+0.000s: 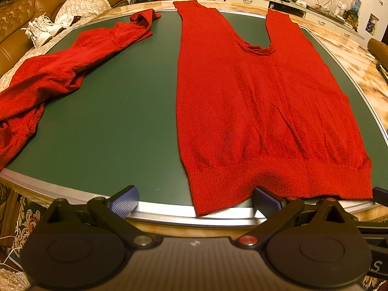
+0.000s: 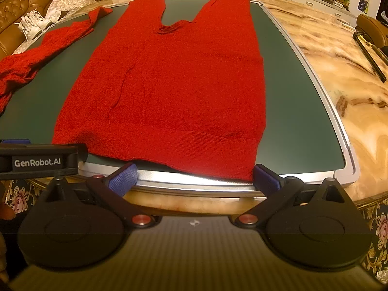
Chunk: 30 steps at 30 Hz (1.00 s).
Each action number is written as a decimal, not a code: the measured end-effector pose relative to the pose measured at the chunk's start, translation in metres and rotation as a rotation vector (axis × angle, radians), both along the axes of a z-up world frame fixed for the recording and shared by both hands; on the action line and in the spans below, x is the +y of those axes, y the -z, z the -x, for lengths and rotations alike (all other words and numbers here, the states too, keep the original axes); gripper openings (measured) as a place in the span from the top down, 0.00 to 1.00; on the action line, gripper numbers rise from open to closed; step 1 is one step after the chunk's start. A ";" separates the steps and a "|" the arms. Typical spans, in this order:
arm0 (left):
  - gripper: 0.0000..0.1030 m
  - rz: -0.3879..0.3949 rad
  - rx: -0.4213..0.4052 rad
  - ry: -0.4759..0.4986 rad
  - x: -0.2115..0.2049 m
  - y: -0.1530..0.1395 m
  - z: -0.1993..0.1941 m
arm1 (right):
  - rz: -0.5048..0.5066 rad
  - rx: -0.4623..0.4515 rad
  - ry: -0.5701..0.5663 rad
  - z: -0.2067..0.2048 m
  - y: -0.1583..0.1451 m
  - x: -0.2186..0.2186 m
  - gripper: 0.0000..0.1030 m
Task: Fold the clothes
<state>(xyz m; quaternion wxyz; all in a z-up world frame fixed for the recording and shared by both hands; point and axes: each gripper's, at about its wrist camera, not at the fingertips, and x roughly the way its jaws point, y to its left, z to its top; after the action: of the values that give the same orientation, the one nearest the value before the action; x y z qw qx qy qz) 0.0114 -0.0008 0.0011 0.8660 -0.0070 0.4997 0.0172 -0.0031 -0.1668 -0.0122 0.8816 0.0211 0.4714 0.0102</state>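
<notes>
Red knit vest (image 1: 262,101) lies flat; both hand-held grippers (image 1: 195,202) (image 2: 194,178) gape wide at its hem.

Bare green mat (image 1: 109,111) lay open between the crumpled garment (image 1: 48,77) on the left and the flat sweater (image 1: 262,101). A narrower bare strip (image 2: 298,97) ran along the sweater's right side, up to the raised silver rim (image 2: 322,92).

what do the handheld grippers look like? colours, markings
Both match: the left gripper and right gripper have matte black bodies, round black hubs, angled black linkage arms with red pivot caps (one on the left looks silver), and ribbed blue finger pads. The right wrist view shows white "GenRobot.AI" lettering on the left unit's side.
</notes>
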 end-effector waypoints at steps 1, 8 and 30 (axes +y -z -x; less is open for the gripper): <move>0.00 0.000 0.000 0.000 0.000 0.000 0.000 | 0.000 0.001 0.000 0.000 0.000 0.000 0.00; 0.00 0.002 0.004 -0.001 0.001 0.000 -0.001 | -0.001 0.005 0.002 0.000 -0.001 0.000 0.00; 0.00 0.021 -0.019 -0.002 0.002 -0.010 0.000 | 0.001 0.013 0.006 -0.003 0.000 0.000 0.00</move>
<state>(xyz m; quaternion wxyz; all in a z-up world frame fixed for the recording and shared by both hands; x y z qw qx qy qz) 0.0118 0.0016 0.0113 0.8705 -0.0168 0.4917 0.0126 -0.0004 -0.1673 -0.0122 0.8786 0.0221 0.4770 0.0072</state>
